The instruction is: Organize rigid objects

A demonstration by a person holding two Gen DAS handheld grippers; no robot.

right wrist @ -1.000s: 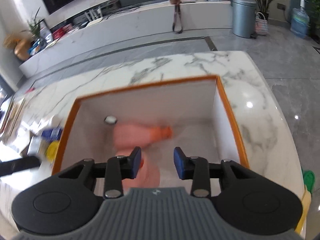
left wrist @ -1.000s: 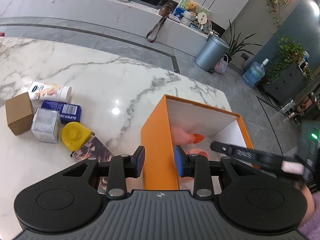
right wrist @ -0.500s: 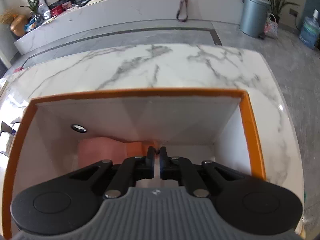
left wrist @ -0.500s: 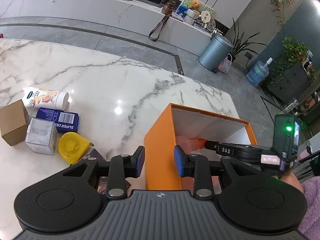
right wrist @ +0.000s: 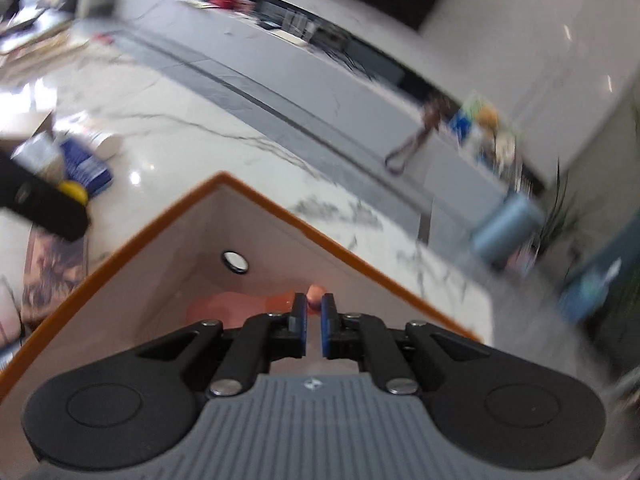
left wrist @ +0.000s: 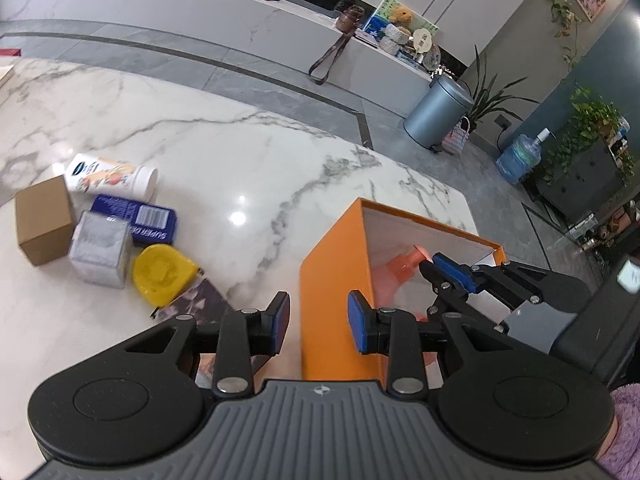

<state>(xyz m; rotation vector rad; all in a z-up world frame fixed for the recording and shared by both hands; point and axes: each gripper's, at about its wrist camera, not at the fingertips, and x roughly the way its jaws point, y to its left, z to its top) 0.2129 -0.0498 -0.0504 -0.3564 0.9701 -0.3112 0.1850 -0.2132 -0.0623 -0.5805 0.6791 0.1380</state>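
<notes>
Bracing orange box (left wrist: 336, 296): wall is being straddled by left gripper (left wrist: 318, 322), fingers apart, likely for steadying. Pink bottle (left wrist: 394, 276) is lying inside; cardboard cube (left wrist: 44, 220), yellow tape measure (left wrist: 158, 274) are waiting on glossy marble table (left wrist: 240, 160).

Right wrist view, blurred: right gripper (right wrist: 314, 318) is being held over box (right wrist: 120, 264) interior, fingers together, empty; smooth bottle (right wrist: 236, 306) below.

Legible text is confined to one item: a blue box (left wrist: 134, 220) lying on the marble table (left wrist: 248, 152), left of and beyond the left jaws, carries white capitals "SUPER DE", cut off by the grey cube in front, with a barcode panel above. The white tube (left wrist: 112, 176) just beyond it bears a blue oval logo, wording unreadable. Right wrist view: too blurred, nothing readable
</notes>
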